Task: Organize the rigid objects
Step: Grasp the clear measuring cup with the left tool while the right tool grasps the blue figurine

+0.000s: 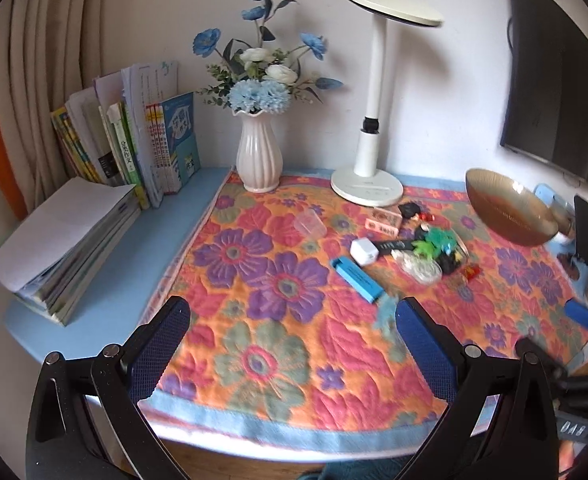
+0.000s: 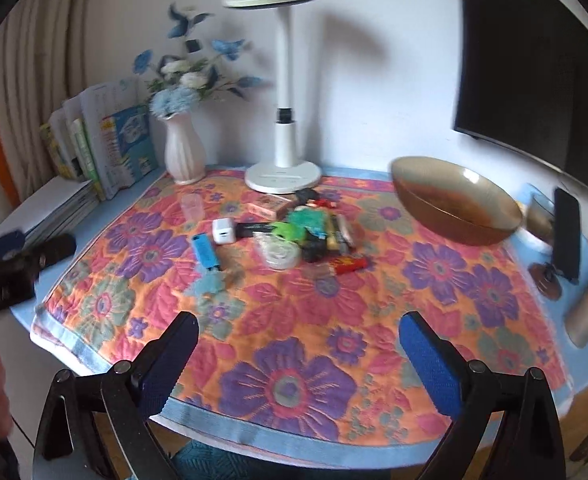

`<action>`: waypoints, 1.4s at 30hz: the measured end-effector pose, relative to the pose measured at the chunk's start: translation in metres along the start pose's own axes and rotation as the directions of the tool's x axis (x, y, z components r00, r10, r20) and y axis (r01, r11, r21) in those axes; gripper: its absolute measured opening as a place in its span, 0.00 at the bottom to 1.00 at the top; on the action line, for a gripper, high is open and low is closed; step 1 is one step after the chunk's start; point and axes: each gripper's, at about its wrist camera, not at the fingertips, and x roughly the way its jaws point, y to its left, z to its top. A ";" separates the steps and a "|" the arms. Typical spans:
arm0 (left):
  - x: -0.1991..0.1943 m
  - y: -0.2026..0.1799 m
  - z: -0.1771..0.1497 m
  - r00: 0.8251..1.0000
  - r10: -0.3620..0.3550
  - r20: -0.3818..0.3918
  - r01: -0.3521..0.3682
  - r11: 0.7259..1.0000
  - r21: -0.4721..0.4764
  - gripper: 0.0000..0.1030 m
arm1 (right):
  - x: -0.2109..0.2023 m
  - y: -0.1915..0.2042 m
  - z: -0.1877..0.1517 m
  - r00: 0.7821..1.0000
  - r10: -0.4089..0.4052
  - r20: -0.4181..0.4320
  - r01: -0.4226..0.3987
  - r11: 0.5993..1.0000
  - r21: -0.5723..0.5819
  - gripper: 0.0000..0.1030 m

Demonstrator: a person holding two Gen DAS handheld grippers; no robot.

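Note:
A pile of small objects lies mid-table on the floral cloth: a blue lighter (image 1: pixel 356 279) (image 2: pixel 205 250), a white charger cube (image 1: pixel 364 252) (image 2: pixel 223 231), a green toy (image 1: pixel 434 242) (image 2: pixel 302 226), a clear tape roll (image 1: pixel 422 270) (image 2: pixel 277 256), a red lighter (image 2: pixel 348 266), a pink eraser box (image 1: pixel 384 222) and a clear cup (image 1: pixel 310 224) (image 2: pixel 191 206). An amber glass bowl (image 1: pixel 510 210) (image 2: pixel 454 204) stands at the right. My left gripper (image 1: pixel 294 320) and right gripper (image 2: pixel 298 328) are both open and empty, above the near edge of the cloth.
A white vase of blue flowers (image 1: pixel 258 160) (image 2: pixel 183 152) and a white desk lamp (image 1: pixel 368 188) (image 2: pixel 283 176) stand at the back. Books (image 1: pixel 133 148) fill the left corner. A black phone on a stand (image 2: pixel 566 236) is at the right edge, a monitor (image 1: pixel 558 80) above.

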 end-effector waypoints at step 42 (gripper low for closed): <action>0.229 -0.011 0.064 0.966 -0.143 -0.218 0.120 0.986 -0.115 0.34 | 0.153 0.064 0.017 0.913 0.343 -0.220 -0.366 0.928 -0.073 0.31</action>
